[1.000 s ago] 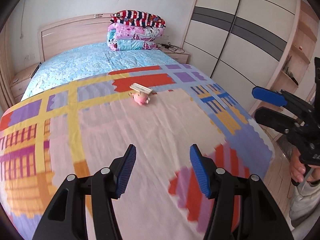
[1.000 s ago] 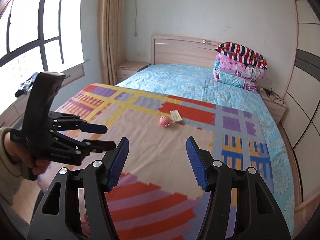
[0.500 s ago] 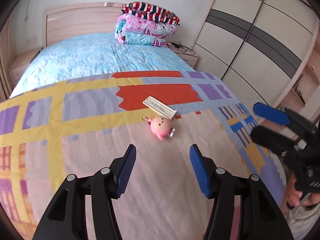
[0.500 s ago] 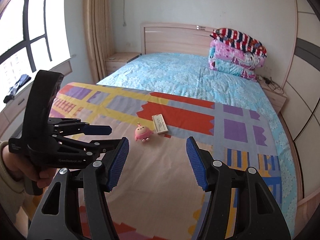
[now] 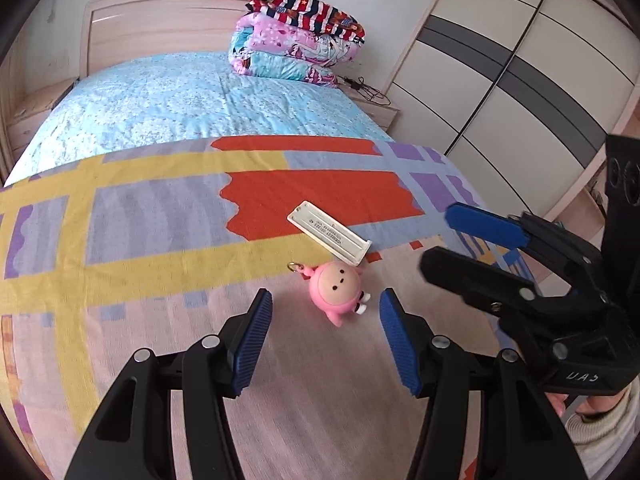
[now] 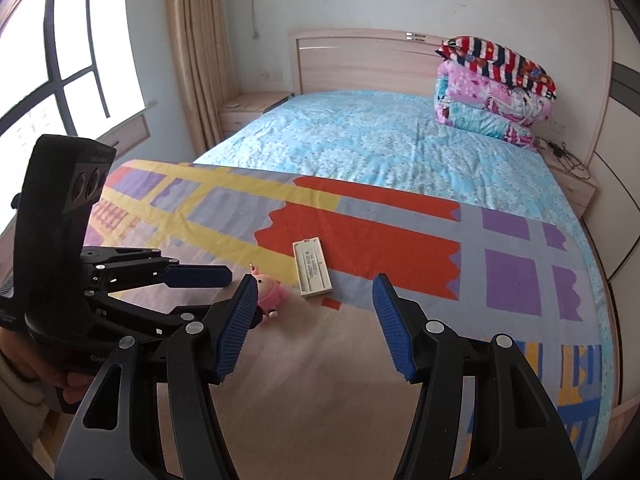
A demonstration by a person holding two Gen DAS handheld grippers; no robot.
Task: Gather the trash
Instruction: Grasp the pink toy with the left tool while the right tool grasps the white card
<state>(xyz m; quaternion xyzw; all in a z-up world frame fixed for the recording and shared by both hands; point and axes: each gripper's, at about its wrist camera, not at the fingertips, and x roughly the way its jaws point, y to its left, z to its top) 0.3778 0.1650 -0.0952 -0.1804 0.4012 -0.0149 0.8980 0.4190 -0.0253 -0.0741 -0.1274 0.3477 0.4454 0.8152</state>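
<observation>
A small pink doll keychain (image 5: 338,294) lies on the patterned blanket (image 5: 140,264), with a flat white plastic cover (image 5: 329,233) just beyond it. My left gripper (image 5: 326,334) is open and empty, its blue pads on either side of the doll, just short of it. My right gripper (image 6: 314,326) is open and empty, above the blanket, with the cover (image 6: 311,268) ahead and the doll (image 6: 269,291) by its left pad. In the left wrist view the right gripper (image 5: 460,240) hovers right of the cover.
The bed has a light blue sheet (image 5: 192,100), a stack of folded quilts (image 5: 298,46) by the wooden headboard (image 5: 160,24), nightstands on both sides, a wardrobe (image 5: 520,80) on the right and a window with a curtain (image 6: 196,48) on the left.
Both grippers have moved forward over the bed toward the doll and cover, which now appear much closer. The jaws have stayed open.
</observation>
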